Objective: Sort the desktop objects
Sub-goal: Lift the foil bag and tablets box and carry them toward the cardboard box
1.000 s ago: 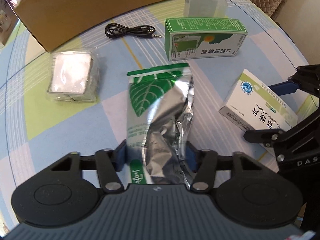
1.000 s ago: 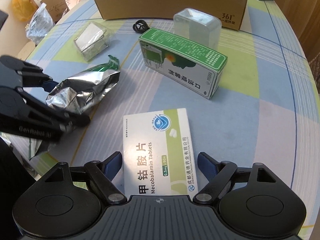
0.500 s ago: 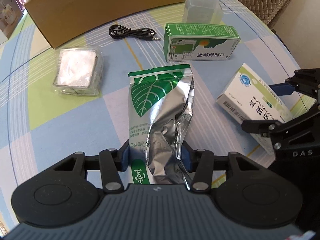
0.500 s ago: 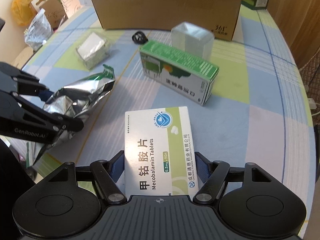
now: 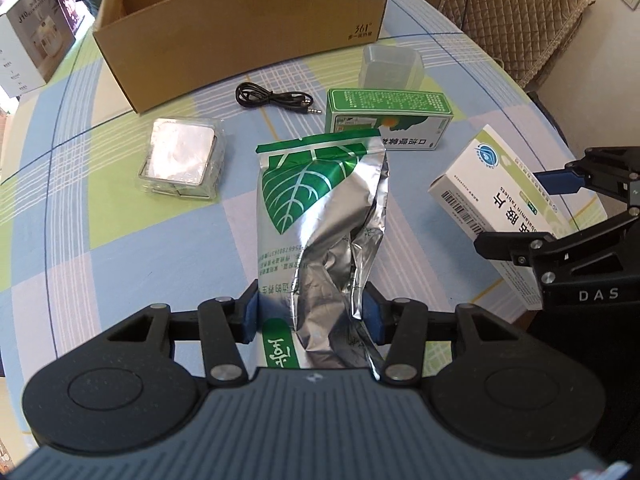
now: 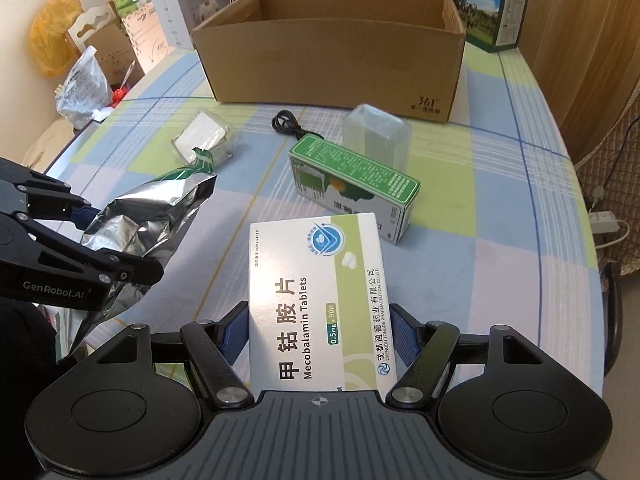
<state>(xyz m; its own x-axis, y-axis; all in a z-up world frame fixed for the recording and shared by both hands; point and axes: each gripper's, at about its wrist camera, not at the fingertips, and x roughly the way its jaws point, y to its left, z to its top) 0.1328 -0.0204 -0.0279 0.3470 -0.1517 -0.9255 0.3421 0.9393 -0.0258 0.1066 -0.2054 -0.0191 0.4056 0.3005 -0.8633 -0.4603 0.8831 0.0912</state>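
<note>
Left gripper (image 5: pixel 312 316): clamped on the lower end of the foil pouch (image 5: pixel 320 216), blue pads pressing the crumpled sides so the silver-and-green bag juts forward, clear of the table (image 5: pixel 80 220).
Right gripper (image 6: pixel 320 334): closed across the width of the white tablet box (image 6: pixel 320 300), label up, held level ahead of the camera and apparently off the cloth.
Destination: an open cardboard carton (image 6: pixel 340 64) stands at the far edge of the table; judged to be where both held items belong, since its top is open toward both grippers.
Left behind: a green box (image 6: pixel 352 180), a clear plastic container (image 6: pixel 376 136), a coiled black audio cable (image 5: pixel 276 98) and a clear-wrapped white pack (image 5: pixel 180 156) lie between the grippers and the carton.
Grip logic: each item is taken near its near end, leaving the far end free to go over the carton's wall first.
Stage: early in the sort, with four items unlifted.
</note>
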